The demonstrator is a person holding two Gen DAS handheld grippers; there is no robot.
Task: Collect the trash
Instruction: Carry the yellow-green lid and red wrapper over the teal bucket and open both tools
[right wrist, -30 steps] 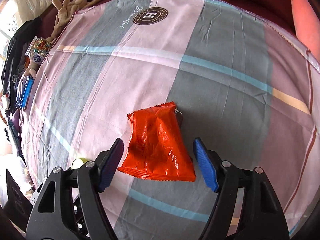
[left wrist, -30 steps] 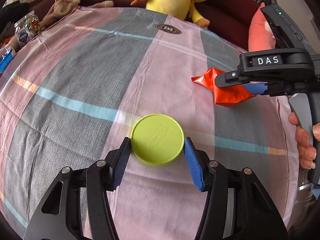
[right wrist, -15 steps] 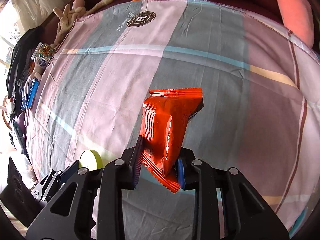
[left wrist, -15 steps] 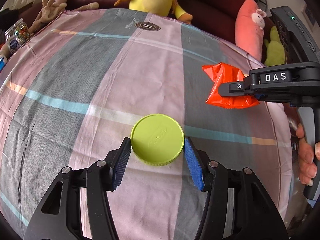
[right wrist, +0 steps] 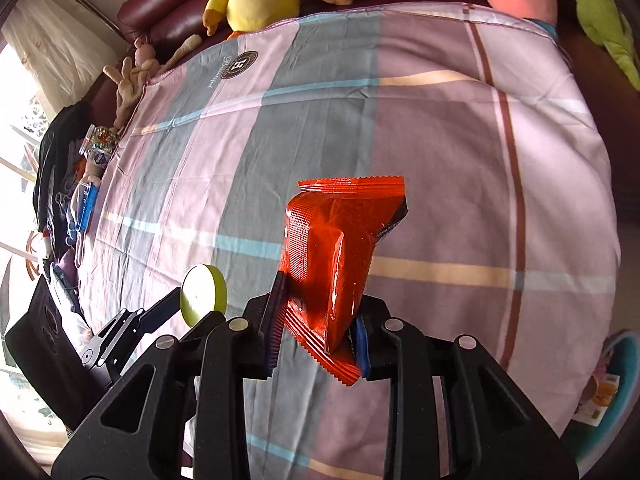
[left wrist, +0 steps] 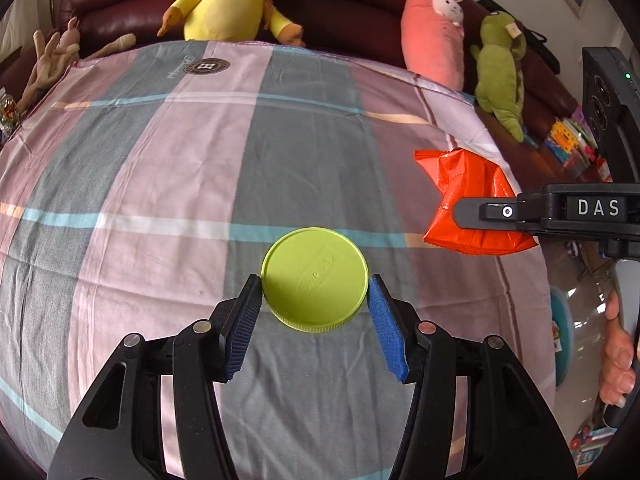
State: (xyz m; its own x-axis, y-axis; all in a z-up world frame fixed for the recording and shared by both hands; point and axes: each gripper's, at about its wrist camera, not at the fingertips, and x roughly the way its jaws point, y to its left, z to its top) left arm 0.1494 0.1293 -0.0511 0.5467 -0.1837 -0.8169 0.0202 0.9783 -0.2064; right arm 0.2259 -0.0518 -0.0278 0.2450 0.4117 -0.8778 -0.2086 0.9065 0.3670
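My left gripper (left wrist: pixel 315 294) is shut on a lime green round lid (left wrist: pixel 315 278), its blue pads against both sides, held above the striped cloth (left wrist: pixel 160 168). The lid also shows in the right wrist view (right wrist: pixel 202 294), edge-on in the left gripper. My right gripper (right wrist: pixel 318 320) is shut on an orange snack wrapper (right wrist: pixel 340 240) and holds it upright above the cloth. In the left wrist view the wrapper (left wrist: pixel 468 200) hangs from the right gripper at the cloth's right edge.
A yellow plush duck (left wrist: pixel 236 0), a pink pillow (left wrist: pixel 436 20) and a green plush (left wrist: pixel 500 60) lie on the dark red sofa behind. Clutter and a jar (right wrist: pixel 96 144) sit off the cloth's left side. A teal-rimmed container (right wrist: pixel 612 380) sits low right.
The right gripper closed on the orange wrapper and lifted it off the cloth. Both grippers have risen and moved right; the left still holds the lid.
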